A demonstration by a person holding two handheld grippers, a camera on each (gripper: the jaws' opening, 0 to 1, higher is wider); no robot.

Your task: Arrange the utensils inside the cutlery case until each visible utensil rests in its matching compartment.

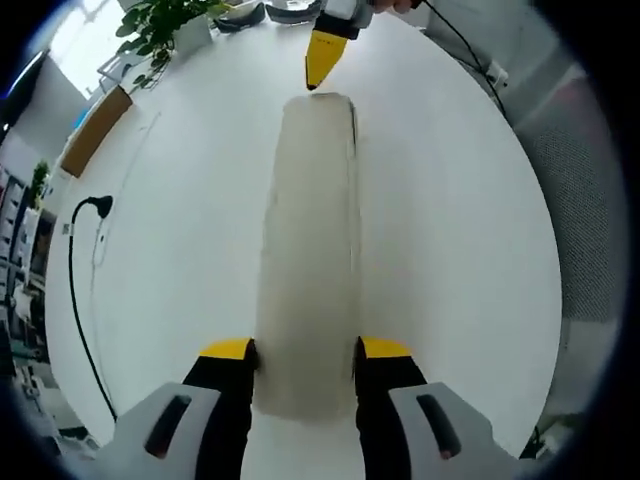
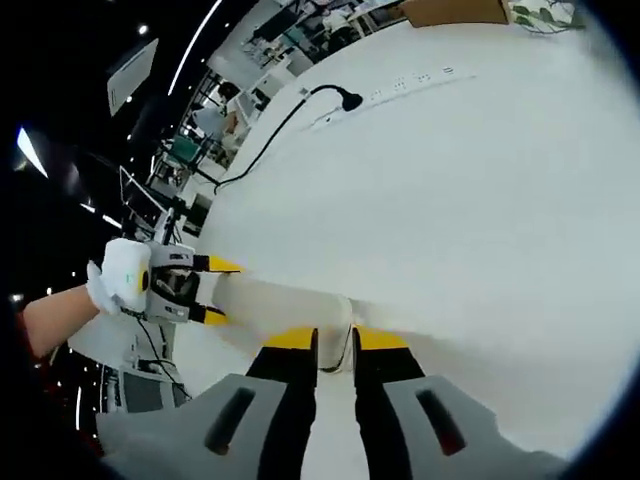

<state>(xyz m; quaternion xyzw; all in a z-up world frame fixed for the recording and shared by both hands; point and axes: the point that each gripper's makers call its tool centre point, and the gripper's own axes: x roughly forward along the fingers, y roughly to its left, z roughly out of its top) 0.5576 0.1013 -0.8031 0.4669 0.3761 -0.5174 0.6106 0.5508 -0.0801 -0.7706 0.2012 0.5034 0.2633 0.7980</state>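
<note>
A long beige cutlery case [image 1: 306, 240] lies closed on the white table [image 1: 450, 230], running straight away from me in the left gripper view. My left gripper [image 1: 306, 350] holds its near end, one yellow-tipped jaw pressed to each long side. At the far end my right gripper [image 1: 318, 80] points its yellow tips down onto the case's edge. In the right gripper view the case [image 2: 275, 300] lies sideways; my right gripper [image 2: 336, 340] is nearly closed on its end, and the left gripper [image 2: 215, 291], held by a gloved hand [image 2: 120, 275], clamps the other end. No utensils are visible.
A black cable and plug [image 1: 88, 210] and a white power strip [image 2: 400, 85] lie on the table's left part. A potted plant [image 1: 160, 25], a brown box [image 1: 95, 130] and dishes [image 1: 245, 12] stand at the far rim. A mesh chair [image 1: 585, 220] stands right.
</note>
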